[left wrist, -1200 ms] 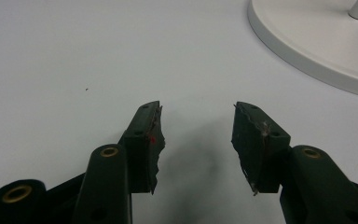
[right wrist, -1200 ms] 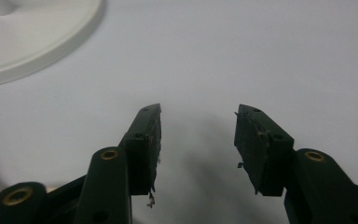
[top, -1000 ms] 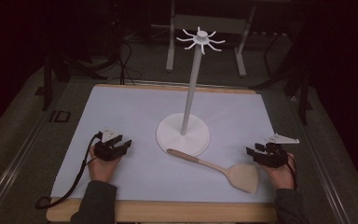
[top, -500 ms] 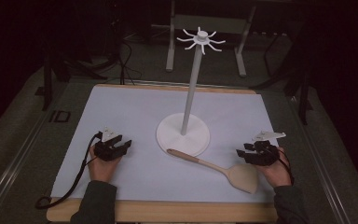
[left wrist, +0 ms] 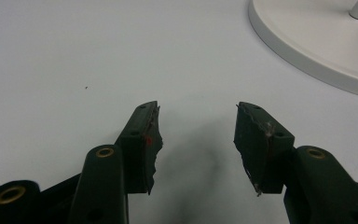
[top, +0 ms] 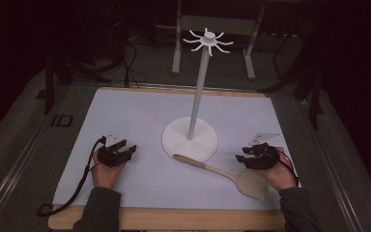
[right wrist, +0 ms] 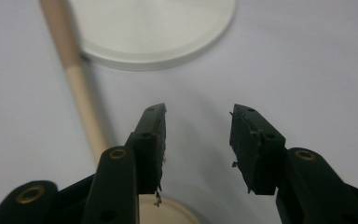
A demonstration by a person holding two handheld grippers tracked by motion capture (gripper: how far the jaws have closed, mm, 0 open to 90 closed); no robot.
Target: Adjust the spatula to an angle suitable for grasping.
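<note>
White sheeting covers the table [top: 125, 111], where a wooden spoon [top: 222, 172] lies diagonally, handle toward the centre stand [top: 190, 140], bowl at the near right corner; left tongs [top: 125, 153] and right tongs [top: 242, 158] gape empty.

**Right gripper shifts inward toward the spoon**

Over the last second the right gripper [top: 248, 158] has slid leftward across the white mat [top: 140, 116], away from the mat's right edge and nearer the wooden spoon [top: 222, 172]. It now sits just above the spoon's bowl, close to where handle meets bowl. In the right gripper view its jaws stand apart, the spoon handle [right wrist: 77, 79] running up just left of the left jaw.
</note>
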